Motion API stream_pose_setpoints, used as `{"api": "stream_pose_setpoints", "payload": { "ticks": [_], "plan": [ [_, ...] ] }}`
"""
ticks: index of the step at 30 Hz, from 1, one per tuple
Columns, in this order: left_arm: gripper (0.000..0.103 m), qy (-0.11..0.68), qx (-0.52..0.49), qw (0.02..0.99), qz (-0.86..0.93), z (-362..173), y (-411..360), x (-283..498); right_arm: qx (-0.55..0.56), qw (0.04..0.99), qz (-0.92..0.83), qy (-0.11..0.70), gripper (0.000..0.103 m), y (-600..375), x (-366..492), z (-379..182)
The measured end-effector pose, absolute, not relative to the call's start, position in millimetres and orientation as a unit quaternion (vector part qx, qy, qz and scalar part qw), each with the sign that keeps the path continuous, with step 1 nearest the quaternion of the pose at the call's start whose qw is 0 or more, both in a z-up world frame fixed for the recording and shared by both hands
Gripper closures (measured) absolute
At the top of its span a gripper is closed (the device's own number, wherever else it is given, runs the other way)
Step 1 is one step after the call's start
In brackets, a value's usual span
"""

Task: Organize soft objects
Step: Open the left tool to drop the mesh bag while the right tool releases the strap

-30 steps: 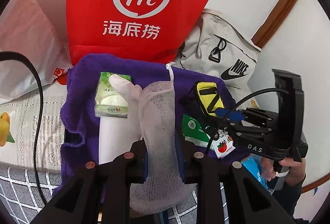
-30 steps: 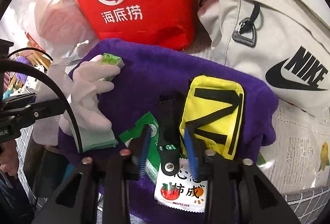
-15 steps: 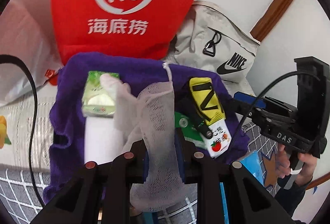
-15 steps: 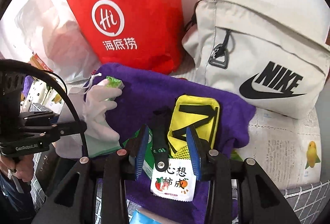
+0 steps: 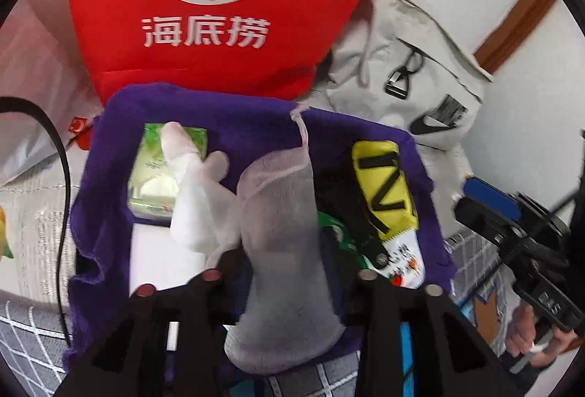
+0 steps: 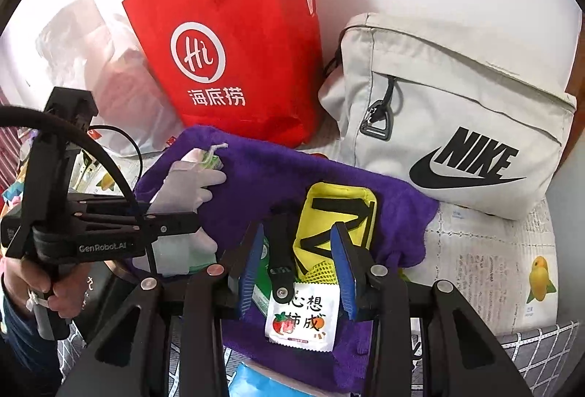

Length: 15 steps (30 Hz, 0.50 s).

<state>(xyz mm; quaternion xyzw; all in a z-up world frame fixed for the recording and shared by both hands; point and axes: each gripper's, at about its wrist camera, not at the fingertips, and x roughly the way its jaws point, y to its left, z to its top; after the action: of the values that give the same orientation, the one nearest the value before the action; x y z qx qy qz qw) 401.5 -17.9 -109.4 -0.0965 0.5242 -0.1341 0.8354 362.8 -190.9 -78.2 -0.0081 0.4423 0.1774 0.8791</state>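
Observation:
A purple towel [image 5: 109, 155] [image 6: 256, 173] lies spread in front of a red Hi bag [image 5: 204, 5] [image 6: 234, 42]. On it lie a white glove [image 5: 197, 192] [image 6: 197, 184], a green tissue pack [image 5: 146, 173], a yellow pouch with black straps [image 5: 384, 177] [image 6: 340, 214] and a white snack sachet [image 6: 301, 318]. My left gripper [image 5: 281, 250] is shut on a white mesh bag [image 5: 281, 214] that hangs between its fingers. My right gripper [image 6: 298, 265] is open, with its blue pads on either side of the pouch's near end, above the sachet.
A grey Nike backpack [image 6: 457, 115] [image 5: 413, 75] leans against the wall at the back right. A clear plastic bag [image 6: 84, 67] sits left of the red bag. A green packet [image 5: 340, 236] lies beside the pouch. A patterned cloth with fruit prints [image 6: 512, 265] covers the surface.
My right gripper has pulled back and up from the pouch, so more of the backpack and red bag shows. My left gripper has moved closer over the towel, still holding the mesh bag.

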Motion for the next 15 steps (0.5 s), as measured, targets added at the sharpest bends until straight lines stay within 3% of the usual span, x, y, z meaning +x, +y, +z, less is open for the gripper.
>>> {"api": "stream_pose_setpoints", "payload": {
  "ticks": [2, 5, 8, 11, 15],
  "plan": [
    [0.068, 0.523, -0.105, 0.835, -0.133, -108.1, -16.9, 404.3, -0.006, 0.880, 0.177, 0.442, 0.065, -191.4, 362.4, -77.2],
    [0.054, 0.516, -0.116, 0.838, -0.134, -104.0, -16.3, 404.5, -0.006, 0.880, 0.181, 0.438, 0.065, -190.5, 359.9, -74.9],
    [0.051, 0.505, -0.114, 0.846, -0.125, -95.7, -15.0, 400.9, -0.009, 0.881, 0.183, 0.436, 0.065, -189.3, 358.4, -74.3],
    [0.041, 0.499, -0.110, 0.850, -0.129, -87.9, -13.9, 396.1, -0.011, 0.880, 0.183, 0.437, 0.065, -188.5, 357.9, -75.2],
    [0.039, 0.490, -0.094, 0.861, -0.104, -77.0, -8.5, 391.2, -0.008, 0.879, 0.184, 0.439, 0.065, -188.0, 357.9, -75.4]
  ]
}}
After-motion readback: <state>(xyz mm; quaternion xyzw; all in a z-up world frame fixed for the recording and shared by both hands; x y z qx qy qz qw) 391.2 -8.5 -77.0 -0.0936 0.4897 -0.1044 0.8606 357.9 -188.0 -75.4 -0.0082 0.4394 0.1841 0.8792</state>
